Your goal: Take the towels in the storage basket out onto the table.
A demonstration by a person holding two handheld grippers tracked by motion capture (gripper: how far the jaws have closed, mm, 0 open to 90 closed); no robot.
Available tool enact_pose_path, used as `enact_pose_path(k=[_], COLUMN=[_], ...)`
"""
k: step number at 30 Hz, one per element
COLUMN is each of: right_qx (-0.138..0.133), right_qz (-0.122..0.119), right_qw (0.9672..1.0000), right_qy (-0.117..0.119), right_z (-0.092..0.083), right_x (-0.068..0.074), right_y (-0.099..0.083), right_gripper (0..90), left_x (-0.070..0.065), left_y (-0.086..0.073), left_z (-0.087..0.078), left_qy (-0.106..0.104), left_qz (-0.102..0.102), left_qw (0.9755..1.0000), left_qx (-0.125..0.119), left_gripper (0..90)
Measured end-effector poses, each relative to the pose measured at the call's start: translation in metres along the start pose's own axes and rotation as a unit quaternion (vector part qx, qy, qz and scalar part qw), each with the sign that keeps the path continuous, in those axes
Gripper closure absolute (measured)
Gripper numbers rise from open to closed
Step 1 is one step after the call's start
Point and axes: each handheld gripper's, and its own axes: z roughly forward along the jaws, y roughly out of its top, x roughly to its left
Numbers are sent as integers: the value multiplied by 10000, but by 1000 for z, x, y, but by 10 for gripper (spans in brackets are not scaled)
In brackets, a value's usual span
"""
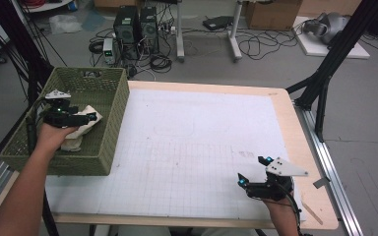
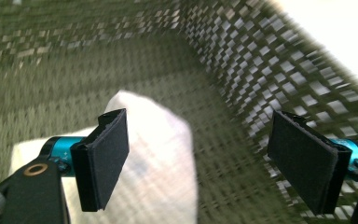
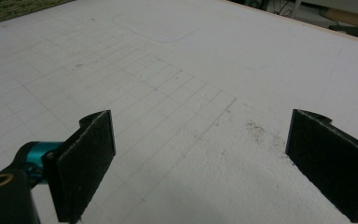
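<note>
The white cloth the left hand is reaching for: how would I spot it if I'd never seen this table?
Find the olive-green woven basket at the table's left edge. Inside it, on the bottom, lies a crumpled white cloth, under the open left gripper. It is the one pale, soft thing against the dark green weave.

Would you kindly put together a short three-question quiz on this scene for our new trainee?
1. True or false: the white cloth lies inside the green basket.
2. Which gripper is over the basket? A) left gripper B) right gripper
3. What surface lies under the right gripper?

Key:
1. True.
2. A; its jaws stand open with nothing pressed between the pads, the cloth lying just beyond them.
3. The white gridded mat on the wooden table; the right gripper's jaws are open and empty.
</note>
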Motion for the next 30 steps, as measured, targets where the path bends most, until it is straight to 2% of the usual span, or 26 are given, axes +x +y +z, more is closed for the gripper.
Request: enact_pose_path(k=[2,5,6,7,9,10,11,12,14,16,18,20,21,22,23,24,25,27,28,29,30], right_qx=[-9,29,29,27,41,41,59,54,60,62,39,40,38,38,48,48,69,96,96,88,68], right_qz=[-45,18,18,8,3,3,15,21,33,55,59,94,99,99,101,101,108,124,152,202,200], right_qw=[10000,10000,10000,10000,10000,10000,10000,10000,10000,10000,10000,9999,9999,9999,9999,9999,9999,9998,9998,9997,9997], right_qy=[-8,1,1,-14,-28,-28,-36,-37,-47,-47,-38,-29,-27,-27,-35,-35,-53,-91,-85,-69,-85], right_z=[1,1,1,0,0,0,0,0,-1,-1,-1,-2,-1,-1,-2,-2,-2,-2,-2,-2,-2], right_x=[0,1,1,0,-1,-1,-1,-2,-2,-2,-2,-2,-2,-2,-2,-2,-2,-3,-4,-4,-4], right_y=[0,-1,-1,-1,-1,-1,-2,-2,-2,-3,-3,-3,-3,-3,-3,-3,-4,-4,-4,-4,-4], right_gripper=[73,73,73,73,73,73,73,73,73,73,73,73,73,73,73,73,73,73,73,73,73], left_x=[1,5,5,7,8,8,8,8,9,8,7,7,7,7,7,7,7,9,9,10,10], left_y=[-1,-5,-5,-7,-8,-8,-10,-10,-13,-15,-16,-16,-16,-16,-15,-15,-14,-12,-12,-10,-8], left_z=[2,13,13,17,19,19,20,20,24,28,29,29,29,29,28,28,26,21,21,16,13], left_qy=[65,383,383,554,637,637,753,753,827,756,771,770,797,797,817,817,817,810,810,769,773], left_qz=[-4,-77,-77,-75,-87,-87,-65,-65,-69,-25,78,98,128,128,171,171,148,50,50,-75,-81], left_qw=[9999,9970,9970,9941,9926,9926,9901,9901,9863,9840,9818,9808,9796,9796,9782,9782,9801,9831,9831,9865,9879], left_qx=[85,662,662,927,1034,1034,1182,1182,1429,1614,1733,1786,1838,1838,1901,1901,1804,1643,1643,1442,1345], left_gripper=[210,235,259,262,269,271,271,271,271,271,278,330,400,457,585,637,686,716,725,731,735])
